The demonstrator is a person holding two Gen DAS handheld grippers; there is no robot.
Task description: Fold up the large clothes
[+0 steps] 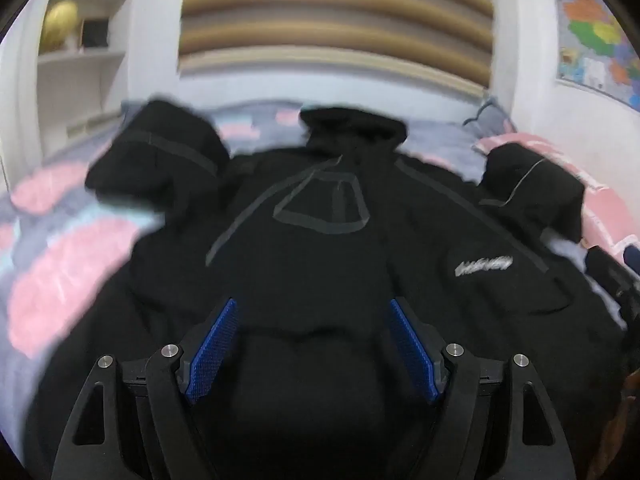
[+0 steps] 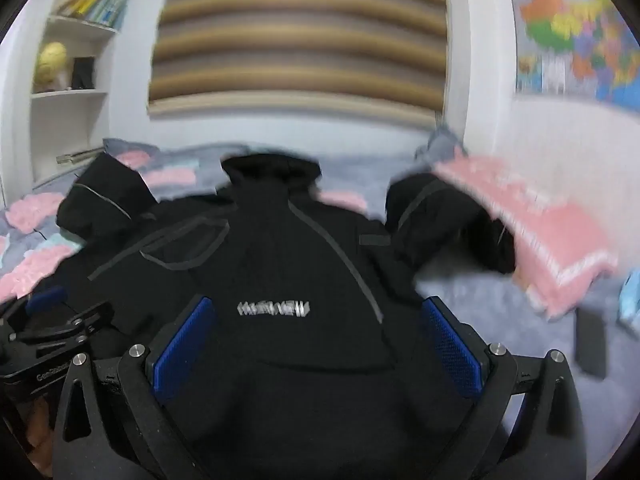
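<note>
Hovering over the black jacket [image 1: 320, 248] on the bed [image 1: 60, 248], both grippers' fingers [image 1: 212, 356] [image 2: 184, 348] gape released.

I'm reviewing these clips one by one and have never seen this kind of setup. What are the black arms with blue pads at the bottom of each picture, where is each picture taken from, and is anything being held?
There is no robot: a person holds one two-finger gripper in each hand, and a fisheye camera on each looks forward along its fingers. One picture comes from the left gripper, the other from the right gripper. The blue pads are the gripping faces.

A black jacket lies spread front up on a bed cover patterned in pink and grey, with a pink pillow at the right. Both grippers stand wide open over the jacket's lower part; neither holds anything. Both pictures are blurred.
</note>
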